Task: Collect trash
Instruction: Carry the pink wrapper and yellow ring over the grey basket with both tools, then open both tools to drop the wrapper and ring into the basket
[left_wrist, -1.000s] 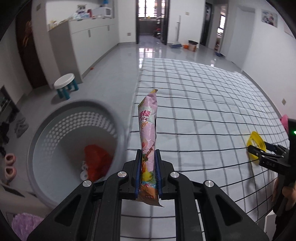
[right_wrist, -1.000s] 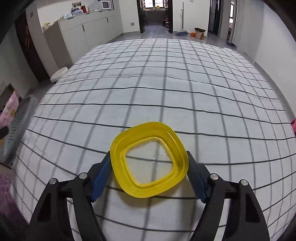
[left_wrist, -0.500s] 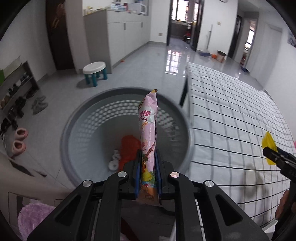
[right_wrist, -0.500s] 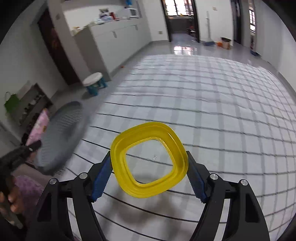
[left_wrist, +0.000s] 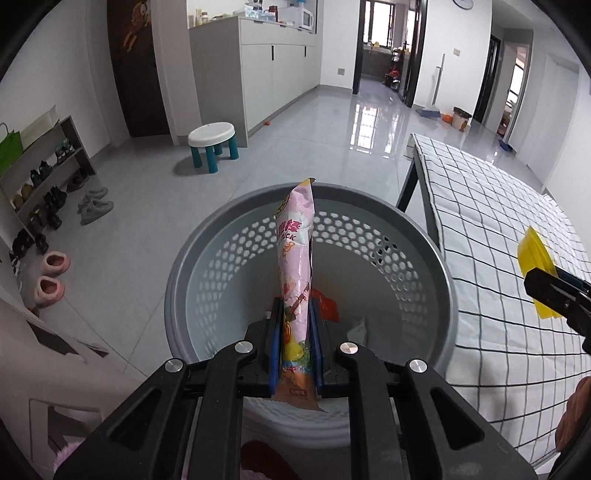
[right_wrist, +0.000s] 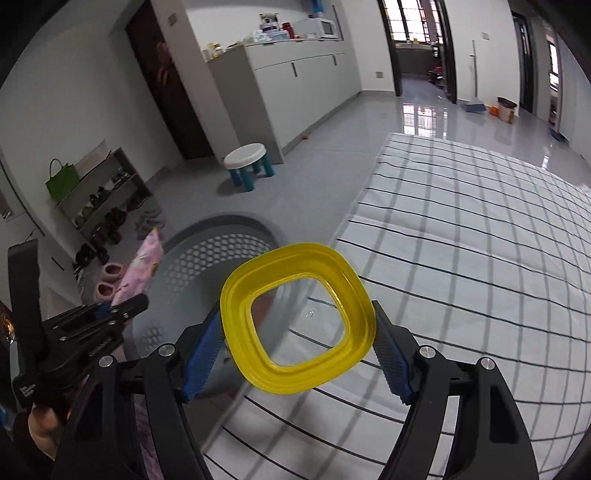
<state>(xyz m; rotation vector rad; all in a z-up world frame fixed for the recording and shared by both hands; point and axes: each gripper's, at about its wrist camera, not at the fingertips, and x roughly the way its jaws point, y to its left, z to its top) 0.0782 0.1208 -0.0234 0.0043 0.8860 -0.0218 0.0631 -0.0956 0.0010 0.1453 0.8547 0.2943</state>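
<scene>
Left gripper (left_wrist: 295, 345) clenched on a pink snack wrapper (left_wrist: 297, 258) – long axis upright, lower end pinched between the pads, top leaning toward the far rim. Directly beneath and ahead: the grey perforated basket (left_wrist: 424, 236), mouth open (some orange and white rubbish already at the bottom). Nearer of the two, so likely first to drop. Right gripper (right_wrist: 297, 341) grasping a yellow square lid (right_wrist: 295, 325) by opposite edges, above the near left edge of the checked bed (right_wrist: 480, 240), basket off to its left.
</scene>
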